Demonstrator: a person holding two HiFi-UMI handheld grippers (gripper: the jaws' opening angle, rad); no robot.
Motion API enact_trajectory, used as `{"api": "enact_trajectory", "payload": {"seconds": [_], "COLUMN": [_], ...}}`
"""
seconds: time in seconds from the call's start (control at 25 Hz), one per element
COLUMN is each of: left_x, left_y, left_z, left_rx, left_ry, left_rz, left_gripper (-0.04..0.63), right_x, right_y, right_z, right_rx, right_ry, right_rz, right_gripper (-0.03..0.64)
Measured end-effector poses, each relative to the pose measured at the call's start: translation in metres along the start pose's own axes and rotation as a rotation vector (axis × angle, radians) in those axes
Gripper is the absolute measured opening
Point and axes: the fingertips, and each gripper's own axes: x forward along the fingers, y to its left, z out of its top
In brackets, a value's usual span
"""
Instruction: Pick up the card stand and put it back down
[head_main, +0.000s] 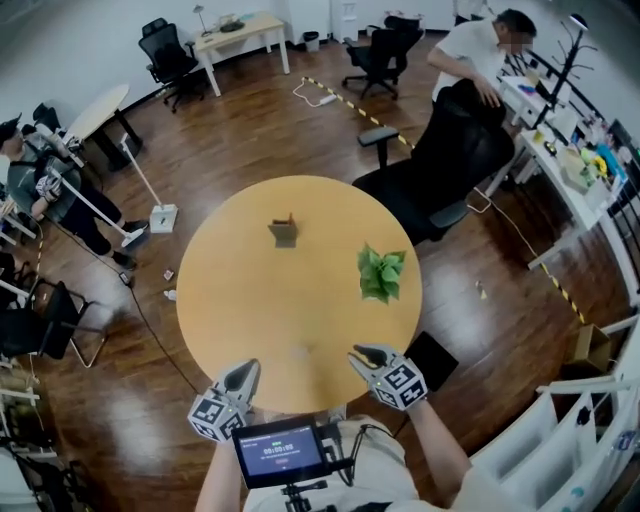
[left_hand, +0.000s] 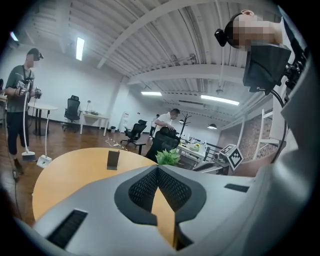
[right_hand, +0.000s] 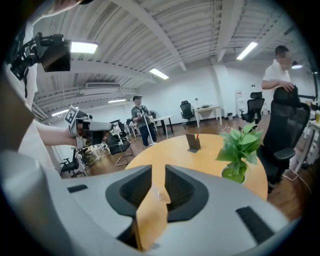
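Observation:
The card stand (head_main: 285, 231), a small dark upright holder, sits on the far half of the round wooden table (head_main: 250, 300). It also shows ahead in the left gripper view as the card stand (left_hand: 113, 160) and in the right gripper view as the card stand (right_hand: 193, 142). Both grippers hover at the table's near edge, well short of it. My left gripper (head_main: 245, 377) has its jaw tips touching, with nothing held (left_hand: 158, 168). My right gripper (head_main: 366, 355) has a clear gap between its jaws, and only bare tabletop shows through it (right_hand: 158, 174).
A small potted green plant (head_main: 381, 273) stands on the table's right side, nearer to me than the stand. A black office chair (head_main: 450, 150) sits just beyond the table's far right edge. A person (head_main: 40, 190) stands off to the left, and another leans by the desk at the back right.

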Motion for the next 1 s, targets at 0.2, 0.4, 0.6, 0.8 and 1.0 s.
{"api": "enact_trajectory", "payload": {"seconds": [0.2,0.4,0.6,0.8,1.0], "left_x": [0.002,0.008,0.008,0.003,-0.008], "left_y": [0.005,0.018,0.021,0.029,0.036], "left_z": [-0.020,-0.029,-0.029,-0.027,-0.031], "left_rx": [-0.017,-0.030,-0.043,-0.043,-0.053], "left_ry": [0.060,0.077,0.079,0.072,0.079], "left_rz": [0.007,0.004,-0.018,-0.016,-0.004], "left_gripper": [0.003,0.003,0.003,0.003,0.003], "right_x": [0.039,0.091,0.141,0.188,0.221], "right_y": [0.013,0.012,0.005,0.005,0.005], "right_z": [-0.020,-0.055,-0.097,-0.135,-0.167], "right_rx": [-0.026,-0.045,-0.052,-0.068,-0.094], "right_ry": [0.087,0.179,0.289,0.373,0.462], "right_rz": [0.061,0.096,0.101,0.129,0.119], "right_gripper": [0.120,0.170,0.173,0.173,0.173]}}
